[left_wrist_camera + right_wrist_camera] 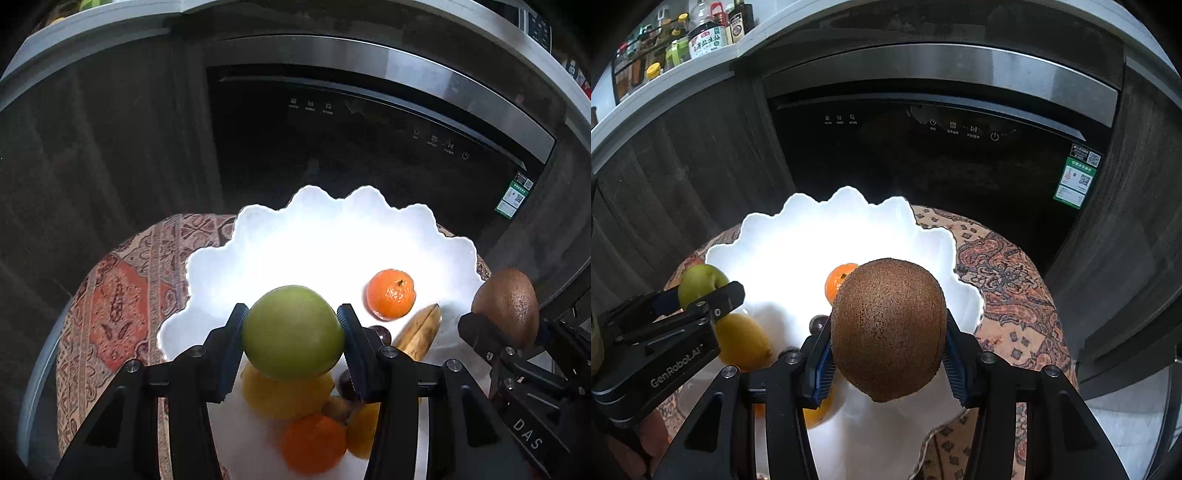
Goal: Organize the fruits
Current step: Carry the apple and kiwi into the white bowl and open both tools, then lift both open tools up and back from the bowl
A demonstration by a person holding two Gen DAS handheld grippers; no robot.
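Left wrist view: our left gripper point(292, 334) pinches a green apple point(292, 332) over the white bowl point(229, 258); our right gripper point(888, 338) clamps a kiwi point(888, 328).

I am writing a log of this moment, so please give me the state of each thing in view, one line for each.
left gripper: shut on green apple
green apple: held above the white bowl
right gripper: shut on kiwi
kiwi: held above the bowl
white bowl: holds fruit
mandarin: lying in the bowl
lemon: lying in the bowl
appliance door: closed
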